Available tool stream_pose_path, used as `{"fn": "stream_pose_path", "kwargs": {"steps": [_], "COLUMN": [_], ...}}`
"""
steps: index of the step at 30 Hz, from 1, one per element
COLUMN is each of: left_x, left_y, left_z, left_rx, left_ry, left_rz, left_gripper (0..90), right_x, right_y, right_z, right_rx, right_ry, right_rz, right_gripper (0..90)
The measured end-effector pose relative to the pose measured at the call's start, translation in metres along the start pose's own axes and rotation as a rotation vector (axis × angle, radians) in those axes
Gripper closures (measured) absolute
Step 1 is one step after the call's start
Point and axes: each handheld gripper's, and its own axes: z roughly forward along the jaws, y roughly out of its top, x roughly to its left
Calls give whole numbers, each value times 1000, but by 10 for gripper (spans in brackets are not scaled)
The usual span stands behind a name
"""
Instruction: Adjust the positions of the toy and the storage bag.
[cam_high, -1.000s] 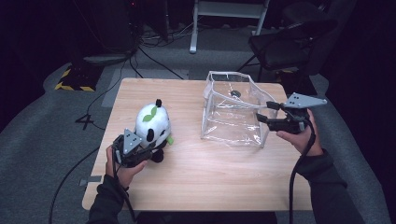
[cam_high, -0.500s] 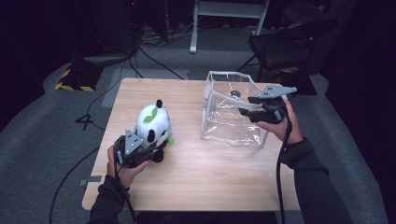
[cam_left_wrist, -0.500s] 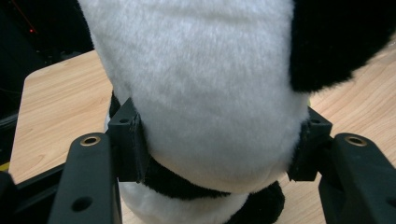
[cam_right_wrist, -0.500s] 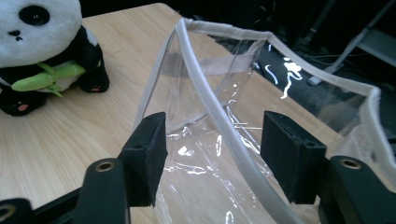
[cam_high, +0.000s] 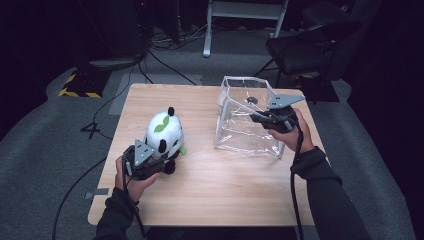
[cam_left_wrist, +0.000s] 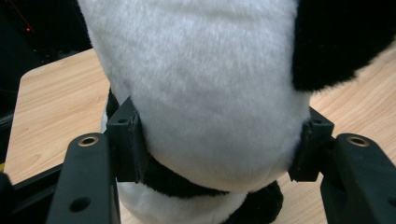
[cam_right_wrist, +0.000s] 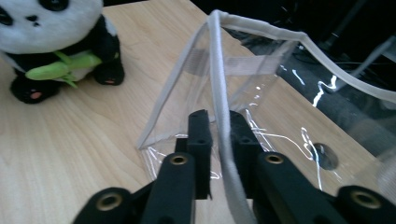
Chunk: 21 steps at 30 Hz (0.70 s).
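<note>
High view: left gripper (cam_high: 150, 161) clamped on plush panda (cam_high: 164, 132), pads squeezing its white back, toy upright on wooden table (cam_high: 200, 190) right ahead of the jaws. Right gripper (cam_high: 260, 116) has just been closing, now pinched on the white-trimmed rim of clear plastic bag (cam_high: 240, 132), its wall between the jaws. No readable writing or labels

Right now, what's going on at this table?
A person works with a claw in each hand. The left claw is clamped around the plush panda, which stands on the wooden table. The right claw has just been closing and now pinches the white-trimmed rim of the clear plastic bag, which stands open beside the panda.
</note>
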Motion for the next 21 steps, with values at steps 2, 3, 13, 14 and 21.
{"fn": "stream_pose_path", "kwargs": {"steps": [2,3,13,14,21], "left_x": [0,0,0,0,0], "left_y": [0,0,-1,-1,-1], "left_z": [0,0,1,1,2], "left_rx": [-2,-3,-3,-2,0], "left_ry": [0,0,0,0,1], "left_rz": [-2,-3,-6,-3,-3], "left_gripper": [366,366,365,365,365], "right_x": [4,6,41,44,66], "right_y": [1,1,-1,-2,-1], "right_z": [1,1,-9,-10,-20], "right_rx": [-12,-17,-79,-85,-105], "right_ry": [27,34,121,135,263], "right_rz": [-13,-29,-169,-182,-279], "right_gripper": [868,873,877,877,877]}}
